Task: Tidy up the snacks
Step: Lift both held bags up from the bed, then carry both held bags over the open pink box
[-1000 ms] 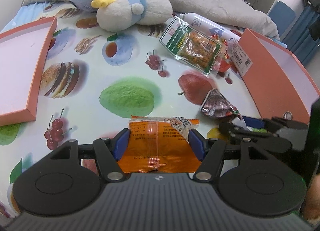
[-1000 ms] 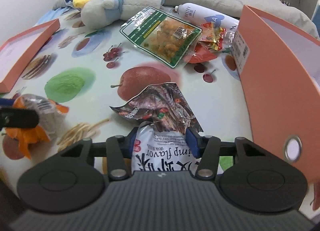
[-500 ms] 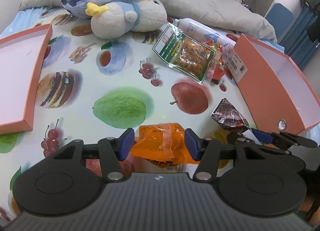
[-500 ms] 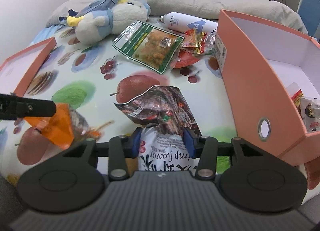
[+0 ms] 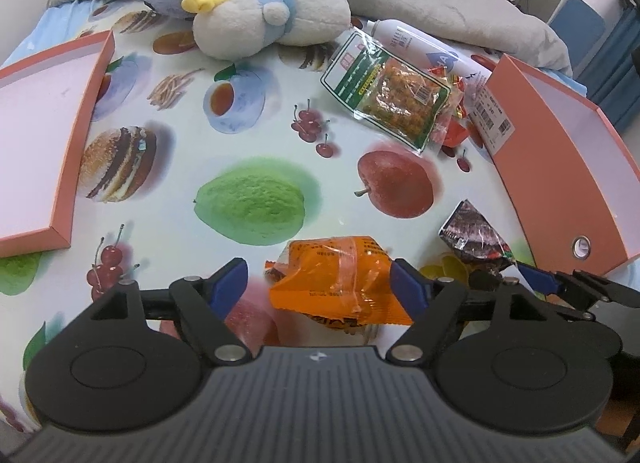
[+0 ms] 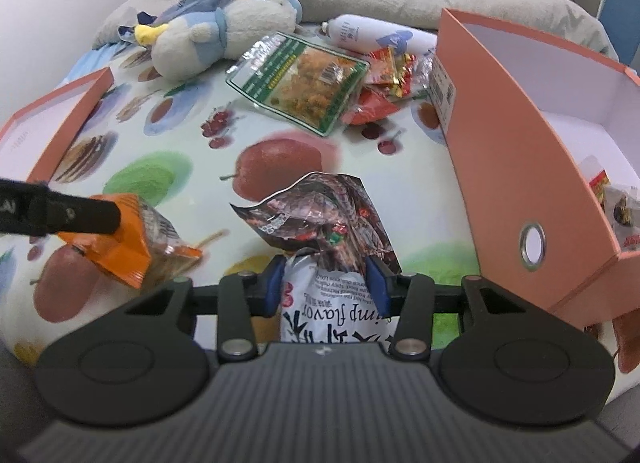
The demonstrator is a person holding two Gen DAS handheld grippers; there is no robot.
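Note:
An orange snack packet [image 5: 336,275] sits between the jaws of my left gripper [image 5: 318,289], which are opening. The left pad stands clear of it; the right pad is against its edge. In the right wrist view the same packet [image 6: 132,243] hangs low over the tablecloth at a black finger [image 6: 60,215] of the left gripper. My right gripper [image 6: 326,283] is shut on a dark and white shrimp-flavour snack bag [image 6: 324,215], with its crumpled top sticking out forward. An open orange box [image 6: 520,151] stands to the right, with a few snacks inside.
A green-edged snack pack [image 5: 388,103], red candy packets [image 6: 384,75] and a white bottle [image 5: 416,43] lie at the back beside the box. A plush bird [image 5: 264,19] lies behind them. The box lid [image 5: 40,151] rests at the left. A grey blanket borders the far edge.
The left gripper's jaws have spread wide, and its left pad has come off the orange packet it was squeezing. Both views have pulled back slightly from the tablecloth. The right gripper keeps its grip on the shrimp bag.

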